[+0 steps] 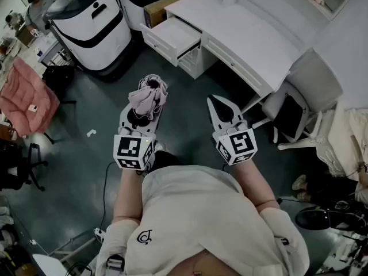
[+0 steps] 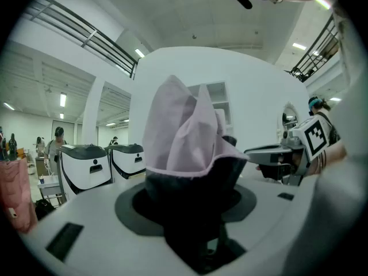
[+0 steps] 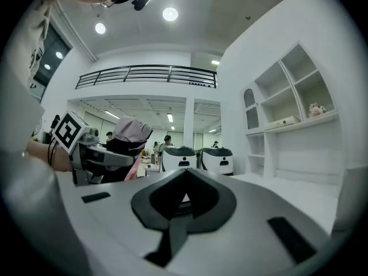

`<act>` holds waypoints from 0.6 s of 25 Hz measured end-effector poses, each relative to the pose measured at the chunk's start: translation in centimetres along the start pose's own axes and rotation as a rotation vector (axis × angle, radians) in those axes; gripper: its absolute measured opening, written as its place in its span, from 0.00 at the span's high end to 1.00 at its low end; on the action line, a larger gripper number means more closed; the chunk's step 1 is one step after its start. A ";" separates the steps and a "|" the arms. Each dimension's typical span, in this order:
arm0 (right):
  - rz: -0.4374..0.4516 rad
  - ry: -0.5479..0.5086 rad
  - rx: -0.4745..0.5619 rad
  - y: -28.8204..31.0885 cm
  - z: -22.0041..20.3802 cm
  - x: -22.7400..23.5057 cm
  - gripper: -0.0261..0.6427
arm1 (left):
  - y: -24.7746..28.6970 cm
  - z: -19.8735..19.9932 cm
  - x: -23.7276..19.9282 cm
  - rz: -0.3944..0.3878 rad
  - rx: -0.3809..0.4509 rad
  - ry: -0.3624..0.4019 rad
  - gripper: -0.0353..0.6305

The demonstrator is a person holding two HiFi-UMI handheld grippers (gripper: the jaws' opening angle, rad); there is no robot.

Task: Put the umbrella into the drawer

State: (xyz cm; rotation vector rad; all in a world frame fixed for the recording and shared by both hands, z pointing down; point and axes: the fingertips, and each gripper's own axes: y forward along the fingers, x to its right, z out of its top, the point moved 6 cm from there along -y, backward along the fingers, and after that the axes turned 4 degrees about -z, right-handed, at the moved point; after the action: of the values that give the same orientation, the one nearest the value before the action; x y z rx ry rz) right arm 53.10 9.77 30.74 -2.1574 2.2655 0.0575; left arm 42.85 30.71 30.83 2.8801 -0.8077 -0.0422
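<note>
My left gripper [image 1: 144, 109] is shut on a folded umbrella [image 1: 148, 95] of pale pink cloth with a black core. The umbrella stands up between the jaws and fills the middle of the left gripper view [image 2: 184, 132]. My right gripper [image 1: 215, 100] is held level beside it, to the right, its jaws meeting at the tips with nothing between them [image 3: 184, 174]. The open white drawer [image 1: 171, 38] juts out of the desk's left end, ahead of both grippers and some way off. In the right gripper view the umbrella [image 3: 131, 132] shows at the left.
The white desk [image 1: 247, 36] runs along the upper right, with a grey chair [image 1: 299, 99] at its near end. Two white-and-black machines [image 1: 92, 19] stand at the upper left, a cardboard box [image 1: 164, 6] behind the drawer. A pink cloth [image 1: 23, 94] lies at the left.
</note>
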 end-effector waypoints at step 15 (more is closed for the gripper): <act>-0.046 0.067 0.007 1.0 -0.8 0.2 0.95 | 0.4 -1.1 -1.4 -0.021 0.005 -0.029 0.59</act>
State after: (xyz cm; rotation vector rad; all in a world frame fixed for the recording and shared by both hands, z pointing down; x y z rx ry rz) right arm 52.11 9.58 31.54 -2.2401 2.2452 -0.0228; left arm 41.55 31.27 31.96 2.8996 -0.7836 -0.0844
